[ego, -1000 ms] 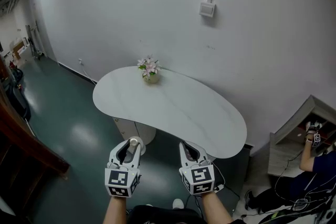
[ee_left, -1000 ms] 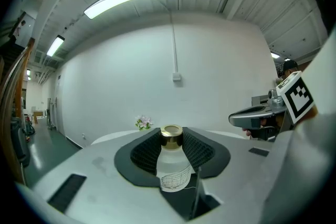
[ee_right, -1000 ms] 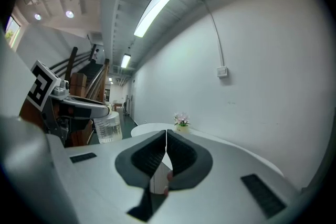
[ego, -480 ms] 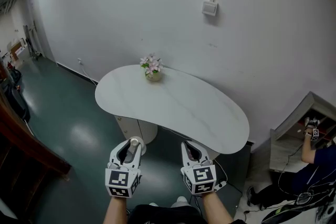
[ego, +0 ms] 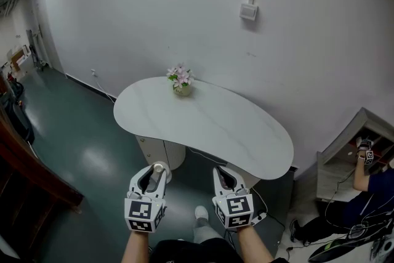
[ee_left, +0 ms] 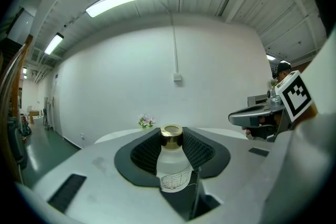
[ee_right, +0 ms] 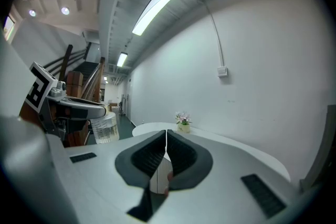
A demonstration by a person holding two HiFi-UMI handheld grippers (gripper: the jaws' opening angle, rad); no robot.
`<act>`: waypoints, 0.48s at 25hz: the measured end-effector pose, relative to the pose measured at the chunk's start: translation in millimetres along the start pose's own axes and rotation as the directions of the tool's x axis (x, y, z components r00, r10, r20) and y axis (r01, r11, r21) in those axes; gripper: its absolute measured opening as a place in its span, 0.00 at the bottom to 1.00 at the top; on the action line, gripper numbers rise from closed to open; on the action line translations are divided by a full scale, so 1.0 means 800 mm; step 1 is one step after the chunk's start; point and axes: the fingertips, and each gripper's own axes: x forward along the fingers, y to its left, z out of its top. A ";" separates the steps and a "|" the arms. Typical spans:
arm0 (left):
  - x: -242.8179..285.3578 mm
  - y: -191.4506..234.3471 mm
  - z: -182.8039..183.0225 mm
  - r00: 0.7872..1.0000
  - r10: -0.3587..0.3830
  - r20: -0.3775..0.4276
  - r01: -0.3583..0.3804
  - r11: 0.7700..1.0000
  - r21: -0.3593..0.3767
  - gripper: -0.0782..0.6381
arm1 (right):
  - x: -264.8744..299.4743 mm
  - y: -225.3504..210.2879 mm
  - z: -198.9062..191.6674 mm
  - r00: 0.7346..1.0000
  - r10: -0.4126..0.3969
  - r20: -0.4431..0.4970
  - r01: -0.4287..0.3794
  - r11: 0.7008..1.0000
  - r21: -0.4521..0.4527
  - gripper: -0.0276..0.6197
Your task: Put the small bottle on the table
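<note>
Currently the small frosted-glass bottle with a gold cap (ee_left: 171, 160) stands upright betw. the jaws of the left gripper (ee_left: 171, 145), which is closed onto its shoulders. Bottle is in the air over the dark green floor (ego: 92, 151), short of the white kidney-shaped table (ego: 209, 126) and not touching it. Right gripper (ee_right: 166, 150) has its jaws pressed together w/ nothing betw. them.

Risks, as judged:
1. Grip appears to bear on rounded glass, so a jolt on approach could let the bottle slip or tilt.
2. Coming in low could knock the bottle base on the near table edge.
3. If released tilted, or above the top rather than on it, a narrow bottle may topple and roll off the curved edge.
4. Placing far back risks nudging the small pot of pink flowers (ego: 181, 81) on the wall side.

Not verifiable:
- Bottle base is hidden behind the gripper body in the left gripper view; head view shows only the cap.
- Fill level and the fine marking on the glass can't be read.
- White table support (ego: 161, 154) is mostly under the top.
- Person at far right (ego: 369, 194) is cut off by the picture edge
</note>
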 end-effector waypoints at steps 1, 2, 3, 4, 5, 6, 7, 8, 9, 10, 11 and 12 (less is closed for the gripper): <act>0.000 0.001 -0.001 1.000 0.000 0.000 0.000 1.000 0.002 0.29 | 0.003 0.001 0.001 1.000 0.002 0.002 -0.002 1.000 -0.002 0.15; 0.001 0.003 -0.001 1.000 0.001 0.001 -0.001 1.000 0.003 0.29 | 0.005 0.002 0.001 1.000 0.005 0.003 -0.005 1.000 -0.004 0.15; 0.003 0.005 -0.001 1.000 0.004 0.003 -0.004 1.000 0.003 0.29 | 0.008 0.003 0.001 1.000 0.007 0.004 -0.007 1.000 -0.005 0.15; 0.003 0.008 0.000 1.000 0.008 0.004 -0.008 1.000 0.003 0.29 | 0.011 0.004 0.001 1.000 0.011 0.005 -0.010 1.000 -0.007 0.15; 0.004 0.011 0.000 1.000 0.012 0.005 -0.012 1.000 0.003 0.29 | 0.014 0.005 0.001 1.000 0.015 0.005 -0.015 1.000 -0.008 0.15; 0.006 0.013 0.000 1.000 0.015 0.005 -0.015 1.000 0.004 0.29 | 0.017 0.006 0.002 1.000 0.019 0.006 -0.019 1.000 -0.008 0.15; 0.008 0.016 0.000 1.000 0.017 0.005 -0.017 1.000 0.007 0.29 | 0.021 0.007 0.002 1.000 0.023 0.008 -0.023 1.000 -0.008 0.15; 0.011 0.019 0.000 1.000 0.019 0.005 -0.019 1.000 0.010 0.29 | 0.026 0.007 0.003 1.000 0.026 0.009 -0.026 1.000 -0.008 0.15; 0.014 0.022 0.001 1.000 0.022 0.007 -0.022 1.000 0.011 0.29 | 0.031 0.006 0.004 1.000 0.028 0.011 -0.028 1.000 -0.008 0.15; 0.017 0.026 0.002 1.000 0.026 0.009 -0.026 1.000 0.010 0.29 | 0.036 0.005 0.005 0.999 0.030 0.012 -0.030 1.000 -0.008 0.15; 0.021 0.029 0.002 0.999 0.030 0.010 -0.030 1.000 0.008 0.29 | 0.042 0.004 0.005 0.999 0.032 0.013 -0.032 0.999 -0.008 0.15; 0.026 0.032 0.003 0.999 0.034 0.009 -0.034 0.999 0.007 0.29 | 0.047 0.002 0.006 0.999 0.033 0.014 -0.033 0.999 -0.007 0.15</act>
